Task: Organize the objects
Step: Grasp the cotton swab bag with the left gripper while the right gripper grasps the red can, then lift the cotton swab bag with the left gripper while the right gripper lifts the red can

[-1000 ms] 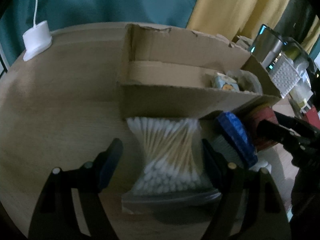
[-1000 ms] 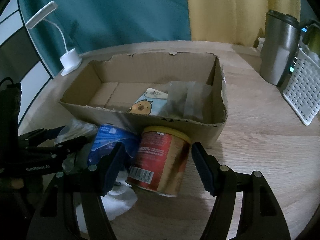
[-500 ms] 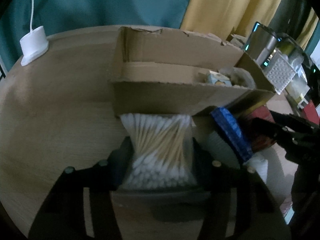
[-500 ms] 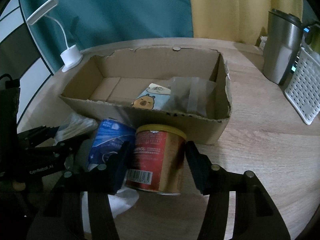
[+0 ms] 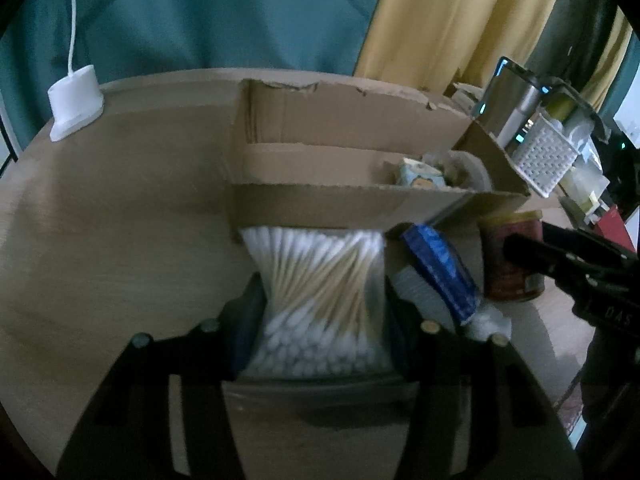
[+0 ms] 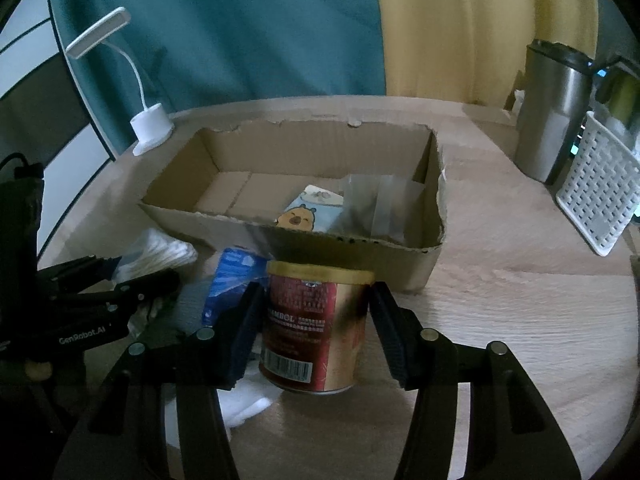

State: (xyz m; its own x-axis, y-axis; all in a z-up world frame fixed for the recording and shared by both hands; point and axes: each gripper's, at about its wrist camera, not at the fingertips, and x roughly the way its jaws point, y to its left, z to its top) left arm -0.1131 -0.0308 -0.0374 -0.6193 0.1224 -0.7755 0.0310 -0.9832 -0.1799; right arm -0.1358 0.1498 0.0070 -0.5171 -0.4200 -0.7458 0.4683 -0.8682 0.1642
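Note:
A clear bag of cotton swabs (image 5: 316,256) lies on the wooden table in front of the cardboard box (image 5: 320,200). My left gripper (image 5: 320,320) is closing on the bag, its pads pressed against both sides. A red can with a gold rim (image 6: 316,320) stands before the box's near wall (image 6: 280,240), and my right gripper (image 6: 318,300) is shut on it. Between the two lies a blue packet (image 6: 232,276) on white tissue. The left gripper (image 6: 100,280) also shows at the left of the right wrist view.
Inside the box lie a capybara-print packet (image 6: 300,216) and a clear plastic bag (image 6: 376,208). A white desk lamp (image 6: 152,128) stands at the back left. A steel tumbler (image 6: 552,112) and a white perforated basket (image 6: 596,192) stand at the right.
Both grippers have closed from wide open: the left onto the cotton swab bag, the right onto the red can. Neither hand has shifted much.

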